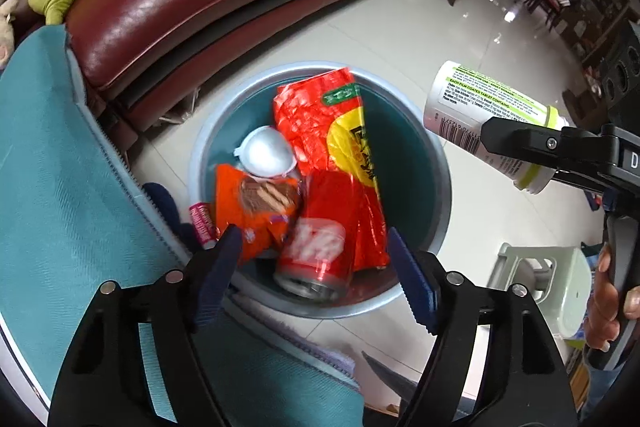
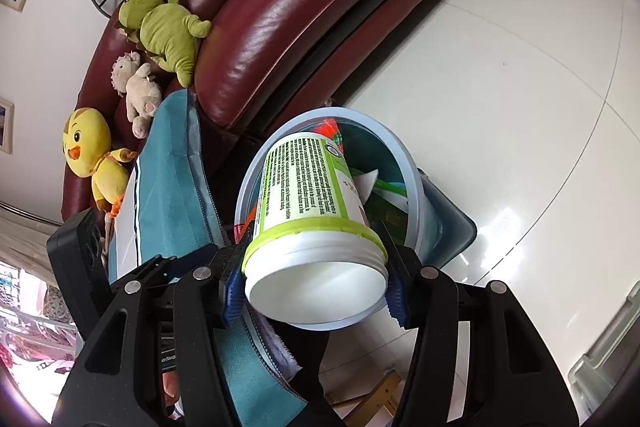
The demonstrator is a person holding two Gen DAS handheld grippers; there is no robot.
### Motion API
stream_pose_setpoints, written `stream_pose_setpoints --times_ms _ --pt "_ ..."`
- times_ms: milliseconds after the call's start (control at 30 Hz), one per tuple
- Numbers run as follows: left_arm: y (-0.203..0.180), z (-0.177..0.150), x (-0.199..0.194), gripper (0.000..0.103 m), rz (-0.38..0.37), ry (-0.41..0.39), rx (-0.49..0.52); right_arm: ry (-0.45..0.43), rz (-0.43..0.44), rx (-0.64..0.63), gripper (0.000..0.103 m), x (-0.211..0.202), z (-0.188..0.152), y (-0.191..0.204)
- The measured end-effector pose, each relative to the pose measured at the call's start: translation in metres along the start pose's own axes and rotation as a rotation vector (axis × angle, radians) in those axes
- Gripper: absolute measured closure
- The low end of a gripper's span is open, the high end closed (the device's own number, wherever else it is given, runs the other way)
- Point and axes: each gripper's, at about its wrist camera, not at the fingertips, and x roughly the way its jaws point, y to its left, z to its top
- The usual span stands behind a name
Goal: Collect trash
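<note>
Glossy tiles (image 1: 420, 27) surround a round bin (image 1: 224, 131) of crinkled wrappers (image 1: 320, 115). Left gripper (image 1: 316, 267) gapes empty, lower centre; right gripper (image 2: 312, 287) clamps a plastic bottle (image 2: 304, 195).

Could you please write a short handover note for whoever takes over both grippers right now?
Left gripper: open, empty, above the round grey-rimmed bin.
Right gripper: shut on the white plastic bottle with green label, lidless, near the bin's rim.
Done: red can, red-and-yellow foil bag, orange snack wrapper and white mask lie in the bin.
Left: drop the bottle in.
</note>
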Motion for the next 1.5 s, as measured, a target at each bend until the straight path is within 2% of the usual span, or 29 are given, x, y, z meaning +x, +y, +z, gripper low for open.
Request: stream_pose_setpoints --times_ms 300,667,700,800,1100,1233,1500 --pt "0.019 -0.019 -0.014 0.016 0.006 -0.006 -0.037 0.031 0.003 -0.041 0.05 0.016 0.003 0.02" --pt "0.041 -0.036 -0.034 0.011 -0.01 -0.022 -0.1 0.047 -0.006 -0.137 0.05 0.045 0.019 0.065" --pt "0.042 -0.036 -0.034 0.011 -0.009 -0.024 -0.105 0.042 -0.014 -0.156 0.049 0.047 0.021 0.071" --pt "0.048 -0.038 -0.035 0.011 -0.015 -0.024 -0.122 0.03 -0.02 -0.161 0.032 0.049 0.023 0.076" --pt "0.059 -0.048 -0.039 0.011 -0.03 -0.032 -0.146 0.04 -0.053 -0.112 0.03 0.044 0.017 0.064" --pt "0.058 -0.052 -0.043 0.011 -0.03 -0.035 -0.151 0.038 -0.07 -0.098 0.025 0.036 0.01 0.06" --pt "0.061 -0.068 -0.063 0.009 -0.024 -0.062 -0.171 0.045 -0.082 -0.121 0.021 0.021 -0.009 0.071"
